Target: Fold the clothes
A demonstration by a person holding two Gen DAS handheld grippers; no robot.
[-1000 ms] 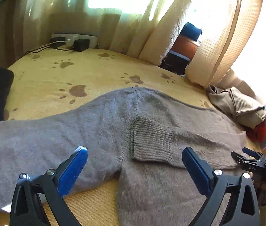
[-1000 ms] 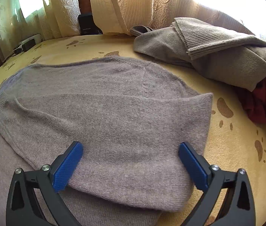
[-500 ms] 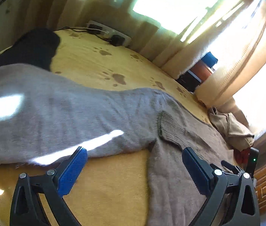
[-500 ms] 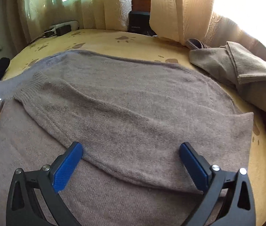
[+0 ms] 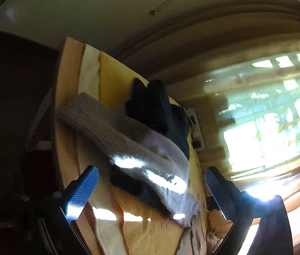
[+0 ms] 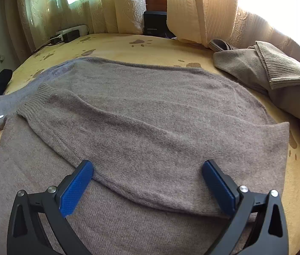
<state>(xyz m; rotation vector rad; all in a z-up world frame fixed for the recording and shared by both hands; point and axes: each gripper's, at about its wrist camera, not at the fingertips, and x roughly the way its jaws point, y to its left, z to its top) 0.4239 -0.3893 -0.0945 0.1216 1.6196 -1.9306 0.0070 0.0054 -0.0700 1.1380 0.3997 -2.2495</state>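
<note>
my right gripper (image 6: pixel 147 182) hangs wide open, holding nothing, just over the grey sweater (image 6: pixel 150 114) spread flat on the yellow bed cover (image 6: pixel 116 46), one sleeve folded across its body. my left gripper (image 5: pixel 151 188) is tilted sideways and also wide open, with the other sleeve (image 5: pixel 116 136) lying loose between its fingers.

We see a grey-brown knit sweater (image 6: pixel 150 110) lying flat on the yellow bed (image 6: pixel 116 46), one sleeve (image 6: pixel 111 136) folded across its body, the other sleeve (image 5: pixel 128 144) stretched out sideways.
</note>
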